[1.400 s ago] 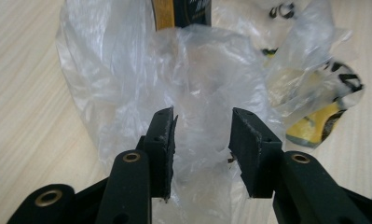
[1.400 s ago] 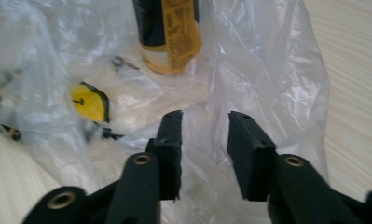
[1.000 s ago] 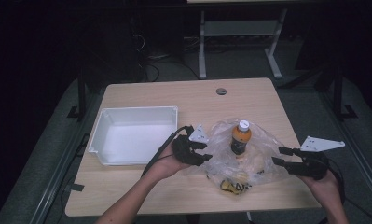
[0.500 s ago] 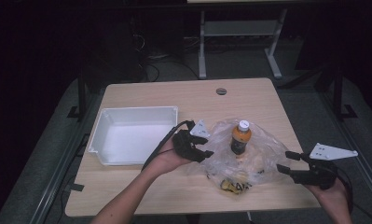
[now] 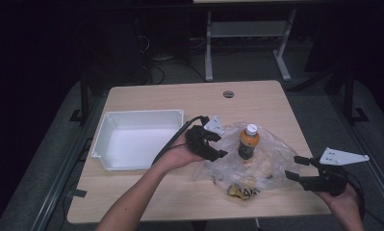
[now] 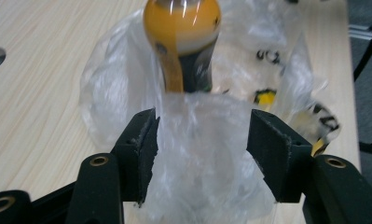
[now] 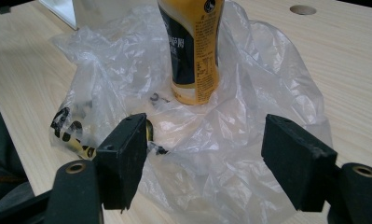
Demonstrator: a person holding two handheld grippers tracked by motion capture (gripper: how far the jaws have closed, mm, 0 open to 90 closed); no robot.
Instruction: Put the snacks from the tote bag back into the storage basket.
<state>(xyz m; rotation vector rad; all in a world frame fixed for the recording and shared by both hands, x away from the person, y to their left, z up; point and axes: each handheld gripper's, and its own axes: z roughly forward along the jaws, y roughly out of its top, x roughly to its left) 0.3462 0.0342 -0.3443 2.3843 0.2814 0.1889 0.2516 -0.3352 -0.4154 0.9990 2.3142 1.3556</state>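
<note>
Bottle [image 5: 249, 142] stands upright on crumpled plastic bag [image 5: 266, 166], mid surface [image 5: 257, 98], tray [image 5: 132, 139] to its left. Left gripper [image 5: 217, 147] jaws have just been opening; bag film lies loose between them, not pinched. Right gripper [image 5: 295, 167] jaws also just opening, wide, nothing held. Risk: film could snag on a jaw & tug under the bottle, prob tipping it.

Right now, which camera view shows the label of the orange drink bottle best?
The right gripper view: the orange drink bottle stands close, its dark label readable. The left gripper view blurs it behind plastic; the high view shows it whole, but small.
</note>
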